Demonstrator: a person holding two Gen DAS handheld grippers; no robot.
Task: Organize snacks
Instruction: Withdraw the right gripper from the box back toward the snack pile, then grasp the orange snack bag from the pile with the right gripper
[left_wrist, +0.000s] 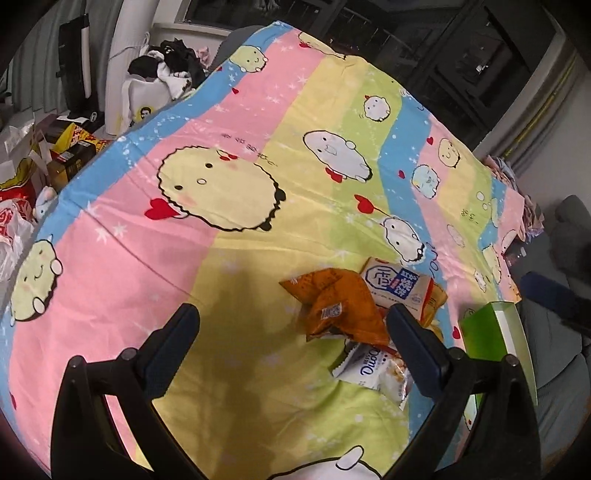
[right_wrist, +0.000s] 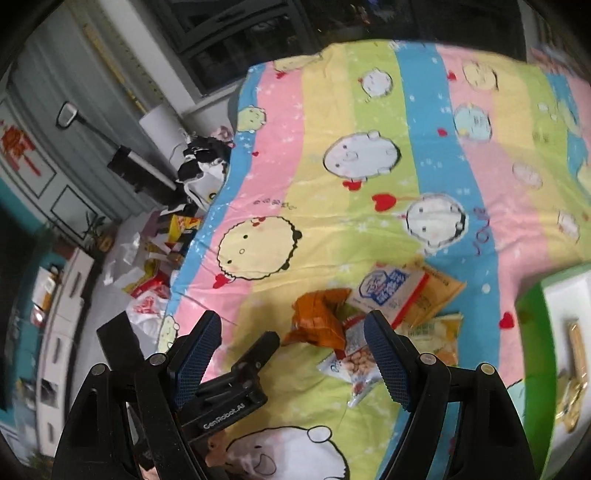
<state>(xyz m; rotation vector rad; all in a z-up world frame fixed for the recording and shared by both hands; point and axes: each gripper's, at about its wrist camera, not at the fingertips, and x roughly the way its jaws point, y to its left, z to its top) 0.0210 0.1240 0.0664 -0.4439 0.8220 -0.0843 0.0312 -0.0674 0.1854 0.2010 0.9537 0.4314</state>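
Hovering both tools, left tool (left_wrist: 291, 321) and right tool (right_wrist: 293, 339), with jaws apart over the bed (left_wrist: 229, 122), we should pinch the orange packet (left_wrist: 340, 306) left of the green box (left_wrist: 491, 328) by its crumpled top.

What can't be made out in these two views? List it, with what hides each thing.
- Green box: contents cut off by the right edge in the right wrist view; in the left wrist view only its outside shows.
- White snack pack: partly covered by the left claw's finger and the orange bag.
- Yellow packs: labels blurred, partly under the blue-and-white pack.
- Floor clutter: too small and blurred.
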